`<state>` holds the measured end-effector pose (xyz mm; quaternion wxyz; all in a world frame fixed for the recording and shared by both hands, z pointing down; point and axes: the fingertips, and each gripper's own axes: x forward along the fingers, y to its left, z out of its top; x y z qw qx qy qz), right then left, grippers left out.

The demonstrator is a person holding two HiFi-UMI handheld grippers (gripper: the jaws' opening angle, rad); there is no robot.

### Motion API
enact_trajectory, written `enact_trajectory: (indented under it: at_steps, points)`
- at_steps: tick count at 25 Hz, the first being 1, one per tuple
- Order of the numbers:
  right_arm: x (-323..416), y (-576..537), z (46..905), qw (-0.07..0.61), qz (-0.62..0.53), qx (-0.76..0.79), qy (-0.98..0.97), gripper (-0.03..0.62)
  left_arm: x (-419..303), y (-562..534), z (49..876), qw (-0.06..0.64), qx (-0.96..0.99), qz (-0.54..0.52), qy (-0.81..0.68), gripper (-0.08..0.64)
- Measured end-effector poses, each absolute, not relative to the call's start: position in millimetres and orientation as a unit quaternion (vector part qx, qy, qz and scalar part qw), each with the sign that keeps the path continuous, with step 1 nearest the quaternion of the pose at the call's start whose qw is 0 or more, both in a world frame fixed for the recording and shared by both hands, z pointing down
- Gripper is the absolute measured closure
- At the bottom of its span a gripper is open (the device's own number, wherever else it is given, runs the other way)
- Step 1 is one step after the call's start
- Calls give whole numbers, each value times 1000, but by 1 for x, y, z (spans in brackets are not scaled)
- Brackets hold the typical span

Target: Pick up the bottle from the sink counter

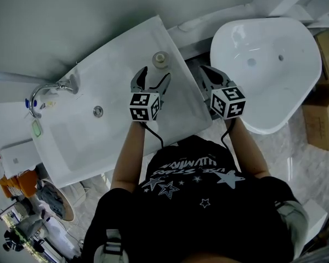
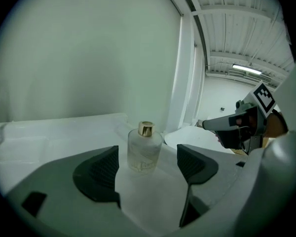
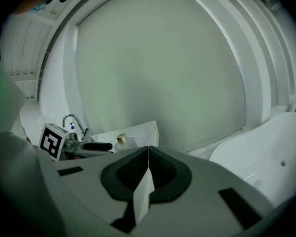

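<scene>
A small clear glass bottle [image 1: 160,59] with a gold cap stands upright on the far right corner of the white sink counter [image 1: 115,64]. My left gripper [image 1: 154,76] hovers just short of it, open, with nothing between the jaws. In the left gripper view the bottle [image 2: 144,151] stands a little beyond the dark pads [image 2: 99,171], centred in the gap and touching neither. My right gripper [image 1: 206,73] is held off the counter's right edge; its pads [image 3: 160,174] meet, shut and empty. From there the bottle [image 3: 122,141] shows at the left, beside the left gripper's cube.
A chrome faucet [image 1: 46,92] and the sink's drain [image 1: 98,111] lie to the left. A large white tub [image 1: 268,64] stands at the right, with cardboard boxes [image 1: 323,119] past it. A pale wall rises behind the counter.
</scene>
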<state>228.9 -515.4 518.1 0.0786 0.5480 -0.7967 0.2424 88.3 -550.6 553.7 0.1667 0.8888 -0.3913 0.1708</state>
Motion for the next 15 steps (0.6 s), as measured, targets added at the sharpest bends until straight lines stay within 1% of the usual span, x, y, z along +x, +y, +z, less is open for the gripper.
enact_trajectory:
  at_steps: [15]
  points:
    - [249, -527, 534, 76, 263, 556, -785, 584, 119, -583, 586, 167, 888, 214, -372, 209]
